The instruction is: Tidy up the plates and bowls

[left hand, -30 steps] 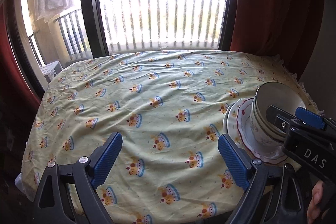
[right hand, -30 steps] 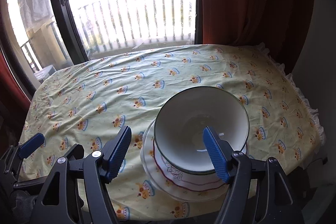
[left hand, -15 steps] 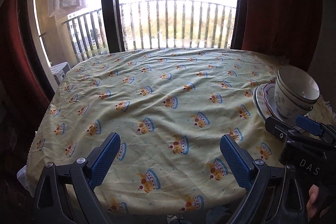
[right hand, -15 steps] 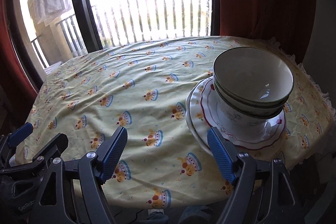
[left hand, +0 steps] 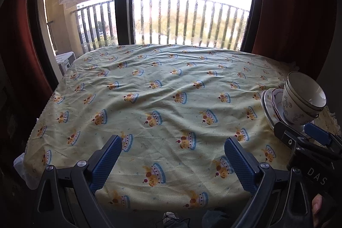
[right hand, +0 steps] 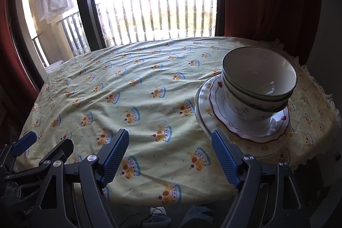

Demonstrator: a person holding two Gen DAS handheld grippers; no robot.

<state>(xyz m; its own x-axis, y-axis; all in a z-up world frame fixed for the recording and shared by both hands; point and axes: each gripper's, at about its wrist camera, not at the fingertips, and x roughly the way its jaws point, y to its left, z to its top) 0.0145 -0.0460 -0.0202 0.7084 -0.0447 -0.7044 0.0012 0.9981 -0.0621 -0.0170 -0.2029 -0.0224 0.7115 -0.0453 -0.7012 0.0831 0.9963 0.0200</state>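
Note:
Stacked bowls (right hand: 258, 78) with dark green rims stand on a red-rimmed plate (right hand: 215, 104), which lies on a white plate (right hand: 202, 104), at the table's right side. My right gripper (right hand: 168, 133) hovers over the near edge, left of and below the stack. Its jaws are opening with only cloth seen between them. In the left wrist view the bowls (left hand: 303, 97) and plates (left hand: 270, 102) sit far right. My left gripper (left hand: 173, 139) is open and empty over the near edge.
A yellow crown-patterned tablecloth (left hand: 149, 89) covers the table. Behind it are a window with a dark frame (left hand: 124, 3), a balcony railing, and red curtains (right hand: 267, 3) on both sides. A person's finger (left hand: 317, 204) shows at the lower right.
Both grippers have drawn back toward the table's near edge and sunk a little. The bowl stack, earlier between the right jaws, now stands apart up and to the right. The right jaws stand wider.

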